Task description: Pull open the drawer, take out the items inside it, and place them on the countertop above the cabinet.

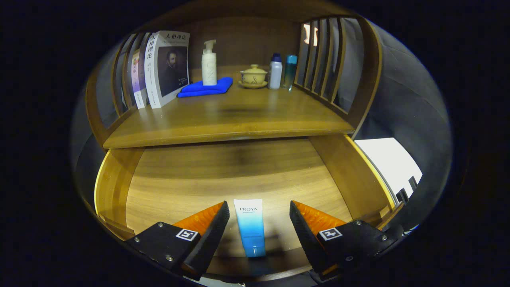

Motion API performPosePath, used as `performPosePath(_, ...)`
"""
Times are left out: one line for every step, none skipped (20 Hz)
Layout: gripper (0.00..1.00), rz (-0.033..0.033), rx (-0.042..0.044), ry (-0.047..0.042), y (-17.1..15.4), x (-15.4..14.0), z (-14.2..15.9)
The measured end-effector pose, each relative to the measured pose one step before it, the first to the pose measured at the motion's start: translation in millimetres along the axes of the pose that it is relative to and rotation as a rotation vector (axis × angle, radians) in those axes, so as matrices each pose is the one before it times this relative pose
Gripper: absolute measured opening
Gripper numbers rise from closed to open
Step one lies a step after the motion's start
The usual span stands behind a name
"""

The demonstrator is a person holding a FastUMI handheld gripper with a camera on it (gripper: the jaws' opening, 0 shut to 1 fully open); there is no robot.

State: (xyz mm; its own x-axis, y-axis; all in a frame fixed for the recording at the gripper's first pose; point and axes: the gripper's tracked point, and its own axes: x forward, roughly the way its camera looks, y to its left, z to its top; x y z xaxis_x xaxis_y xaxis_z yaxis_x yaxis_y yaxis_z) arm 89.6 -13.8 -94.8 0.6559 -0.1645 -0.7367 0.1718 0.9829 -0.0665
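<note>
The drawer is sitting pulled open and the claw is hanging wide around the tube lying between its fingers — not gripping yet — the bench beyond is waiting.

The gripper view looks forward and down from close above the open drawer, facing the far tabletop.

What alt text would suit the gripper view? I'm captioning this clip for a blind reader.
The tool hangs open over a pulled-out wooden drawer, its fingers either side of a blue and white tube lying on the drawer floor. On the countertop above stand books, a pump bottle on a blue cloth, a lidded cup and two small bottles.
</note>
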Motion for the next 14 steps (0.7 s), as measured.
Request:
performPosePath(0.94, 0.00683, -0.00575, 0.02432, 1.69, 3.9, -3.74)
performPosePath(0.94, 0.0068, -0.0035, 0.02606, 2.37, 5.54, -4.65)
performPosePath(0.94, 0.00524, -0.00185, 0.0241, 1.6, 4.01, -4.75)
performPosePath(0.94, 0.00698, 0.00235, 0.01906, 2.36, 3.08, -1.86)
performPosePath(0.94, 0.00222, 0.00234, 0.01837, 0.54, 2.03, -2.07)
performPosePath(0.94, -0.00234, 0.0006, 0.01679, -0.53, 1.12, 0.31)
performPosePath(0.94, 0.00398, 0.00058, 0.01258, 0.54, 1.68, 1.28)
performPosePath(0.95, 0.00186, 0.00268, 0.0198, 0.62, 2.98, -2.07)
performPosePath(0.95, -0.0043, 0.00642, 0.0182, -1.47, 2.7, -1.2)
performPosePath(0.95, -0.00199, 0.01061, 0.02292, -2.35, 3.43, -2.92)
performPosePath(0.95, 0.00192, 0.01385, 0.02313, -0.51, 2.9, -3.01)
performPosePath(0.95, -0.00377, 0.01508, 0.01802, -2.45, 3.78, -2.37)
performPosePath(0.95, -0.00247, 0.01221, 0.02347, -1.88, 2.4, -3.4)
performPosePath(0.95, -0.00506, 0.01829, 0.03164, -1.41, 2.03, -6.51)
